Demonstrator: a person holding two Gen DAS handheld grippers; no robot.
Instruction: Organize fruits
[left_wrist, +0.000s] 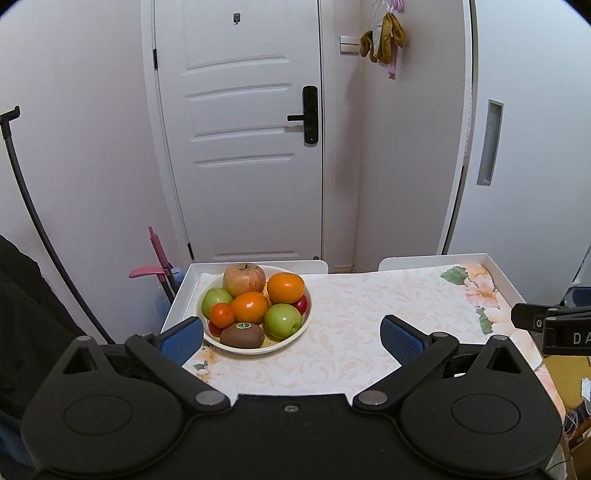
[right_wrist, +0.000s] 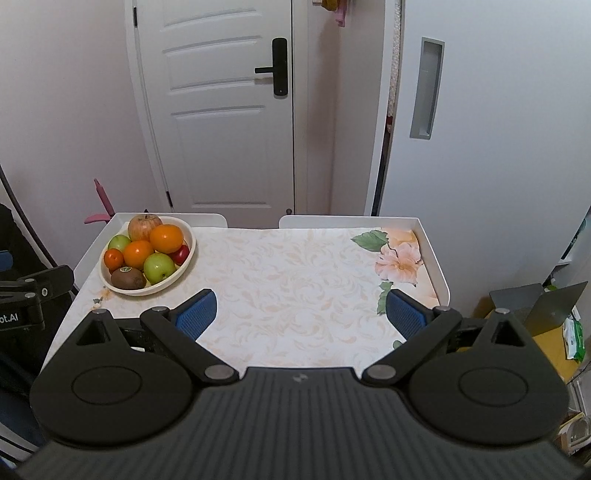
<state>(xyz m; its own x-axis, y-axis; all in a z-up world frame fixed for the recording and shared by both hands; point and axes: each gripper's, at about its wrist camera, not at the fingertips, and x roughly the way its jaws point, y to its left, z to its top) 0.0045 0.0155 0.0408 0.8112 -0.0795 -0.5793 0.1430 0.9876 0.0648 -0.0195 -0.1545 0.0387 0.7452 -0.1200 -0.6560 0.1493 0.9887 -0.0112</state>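
A cream bowl (left_wrist: 295, 338) (right_wrist: 186, 254) sits at the table's far left, heaped with fruit: a red-yellow apple (left_wrist: 244, 278) (right_wrist: 144, 226), oranges (left_wrist: 286, 287) (right_wrist: 166, 238), green apples (left_wrist: 282, 319) (right_wrist: 159, 267), a kiwi (left_wrist: 242, 335) (right_wrist: 128, 278), a small tangerine (left_wrist: 222, 315) and something red (left_wrist: 301, 304). My left gripper (left_wrist: 291, 334) is open and empty, just in front of the bowl. My right gripper (right_wrist: 301, 312) is open and empty over the bare middle of the table. The right gripper also shows at the left wrist view's right edge (left_wrist: 554, 325).
The table (left_wrist: 354, 332) (right_wrist: 295, 280) has a floral cloth and a raised white rim (right_wrist: 436, 254). A white door (left_wrist: 243, 147) and a cabinet (right_wrist: 480, 147) stand behind. Pink tools (left_wrist: 157, 266) lean at the left. A laptop (right_wrist: 546, 306) and clutter lie at the right.
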